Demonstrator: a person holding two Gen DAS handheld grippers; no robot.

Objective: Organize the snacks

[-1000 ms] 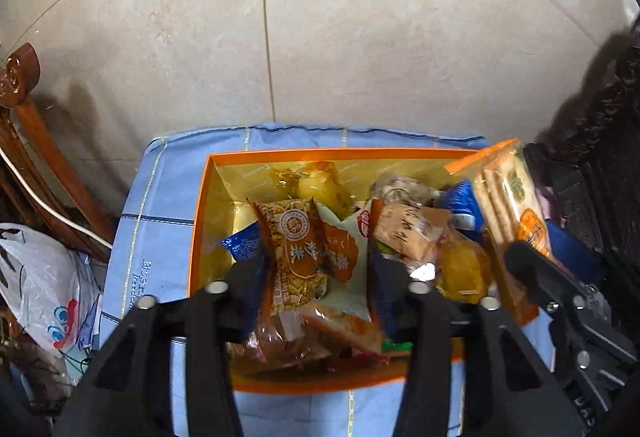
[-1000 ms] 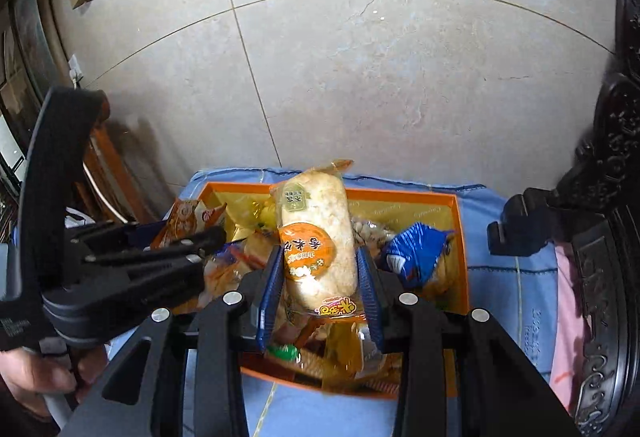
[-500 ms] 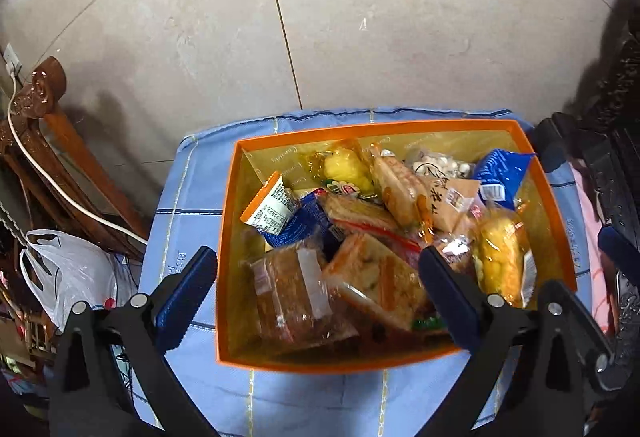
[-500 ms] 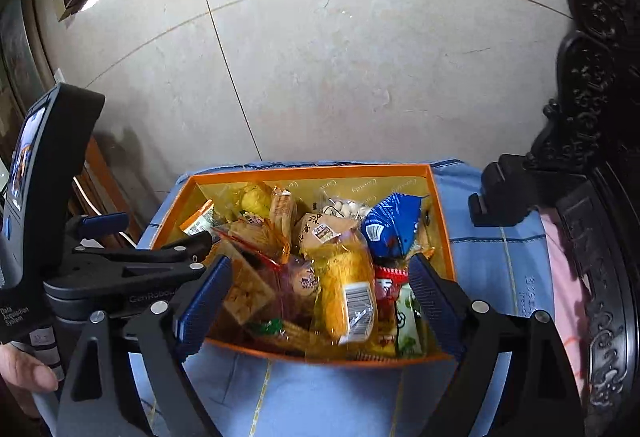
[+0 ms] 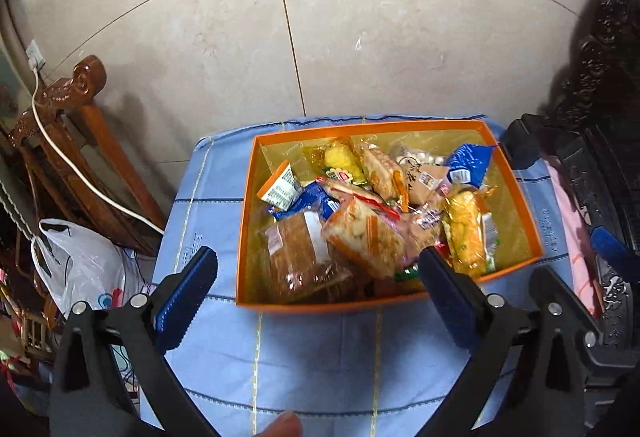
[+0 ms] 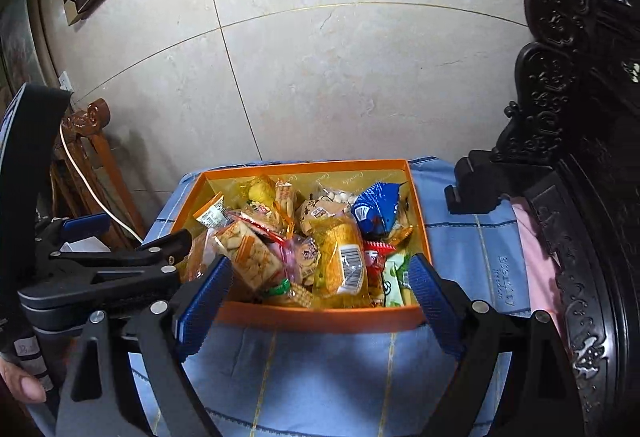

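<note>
Blue cloth [image 5: 320,357], orange box [image 5: 246,229], both tongs [image 5: 316,285] [image 6: 320,285] spread, empty

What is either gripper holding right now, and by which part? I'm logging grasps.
Nothing is held. The left gripper and the right gripper are both open with nothing between their fingers, and the snacks lie in the orange box.

Both wrist views look down and forward from near the worktop's [image 5: 320,357] front edge, sharing the orange box [image 5: 246,237] at 12 o'clock and the tiled wall [image 6: 360,77] behind.
</note>
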